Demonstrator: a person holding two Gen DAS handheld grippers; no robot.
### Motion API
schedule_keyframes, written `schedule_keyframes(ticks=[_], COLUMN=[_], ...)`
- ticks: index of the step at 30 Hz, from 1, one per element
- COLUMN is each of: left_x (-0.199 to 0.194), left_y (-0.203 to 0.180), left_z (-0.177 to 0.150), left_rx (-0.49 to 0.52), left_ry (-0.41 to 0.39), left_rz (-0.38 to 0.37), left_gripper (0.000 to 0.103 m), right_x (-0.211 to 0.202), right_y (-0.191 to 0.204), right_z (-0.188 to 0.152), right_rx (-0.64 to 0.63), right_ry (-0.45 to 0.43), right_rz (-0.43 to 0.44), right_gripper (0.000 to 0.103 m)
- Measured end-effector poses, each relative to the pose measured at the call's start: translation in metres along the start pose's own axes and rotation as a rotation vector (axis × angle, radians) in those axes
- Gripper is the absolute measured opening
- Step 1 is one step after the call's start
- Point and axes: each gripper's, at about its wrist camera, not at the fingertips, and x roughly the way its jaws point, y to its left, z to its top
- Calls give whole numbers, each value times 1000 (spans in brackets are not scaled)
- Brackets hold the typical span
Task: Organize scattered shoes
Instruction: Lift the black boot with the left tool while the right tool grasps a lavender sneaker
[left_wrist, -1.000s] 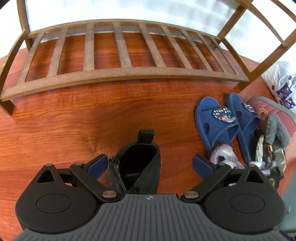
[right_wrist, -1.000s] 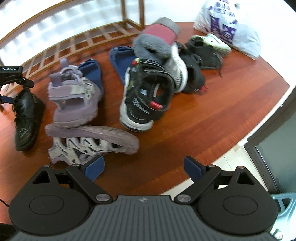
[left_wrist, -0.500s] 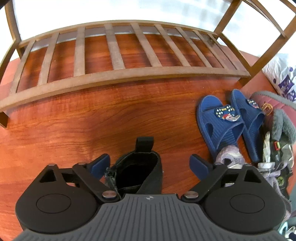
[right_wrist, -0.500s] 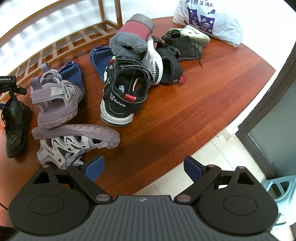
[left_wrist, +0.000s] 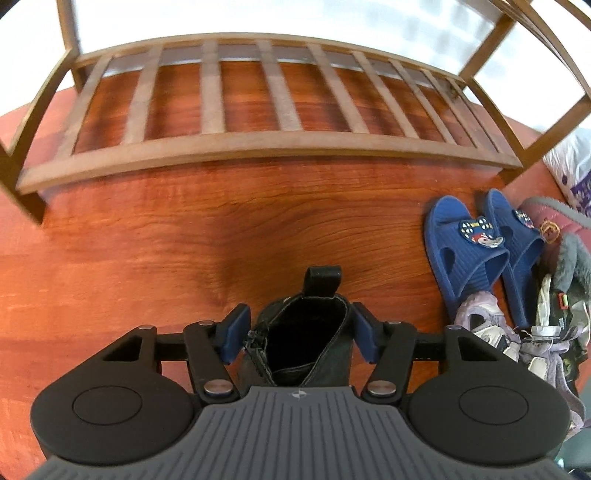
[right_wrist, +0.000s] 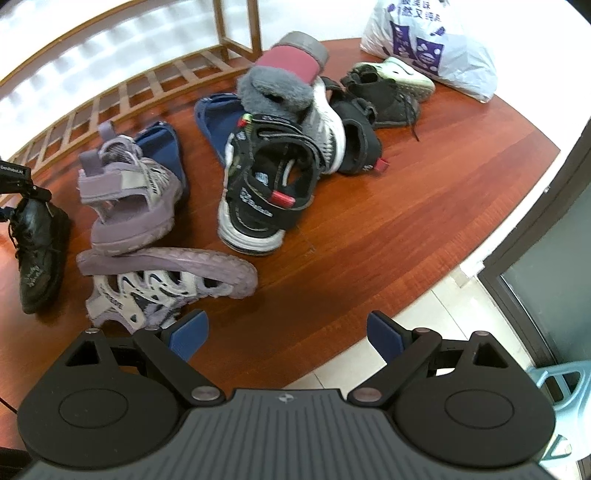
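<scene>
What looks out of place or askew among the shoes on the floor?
One purple sandal lies tipped on its side, sole showing, with its mate leaning on it. A grey fur-lined boot is heaped over the black sandal.

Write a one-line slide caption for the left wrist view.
Left gripper closed around the collar of a black boot, facing the wooden shoe rack, with blue slippers at right.

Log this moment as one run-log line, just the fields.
left gripper: shut on black boot collar | right gripper: open, holding nothing | shoe rack: no shoes visible | other shoes: piled on floor
</scene>
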Motion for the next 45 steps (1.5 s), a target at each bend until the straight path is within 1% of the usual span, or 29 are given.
schedule_keyframes(ticks=[3, 9, 13, 19, 27, 30, 35, 39, 45], left_x=[-5, -15, -25, -38, -56, -62, -74, -86, -99], left_y=[8, 24, 38, 57, 83, 92, 107, 115, 118], left_z=[-5, -16, -30, -49, -74, -81, -90, -98, -109], left_rx=[-28, -75, -110, -156, -226, -252, -294, -298, -283], left_ry=[1, -3, -1, -6, -17, -21, -26, -38, -49], left_rz=[3, 36, 58, 81, 106, 117, 142, 168, 174], left_gripper=[60, 59, 59, 59, 59, 59, 59, 59, 60], right_x=[2, 4, 2, -5, -1, 6, 15, 21, 31], right_y=[3, 9, 17, 34, 63, 80, 99, 114, 130], right_z=[3, 10, 18, 37, 56, 63, 73, 84, 110], right_rx=[-15, -47, -85, -154, -268, -319, -354, -375, -395], right_ry=[0, -5, -23, -57, -57, -49, -32, -20, 29], right_rz=[13, 38, 70, 127, 174, 192, 222, 236, 244], right_gripper=[96, 96, 96, 96, 96, 96, 96, 97, 97])
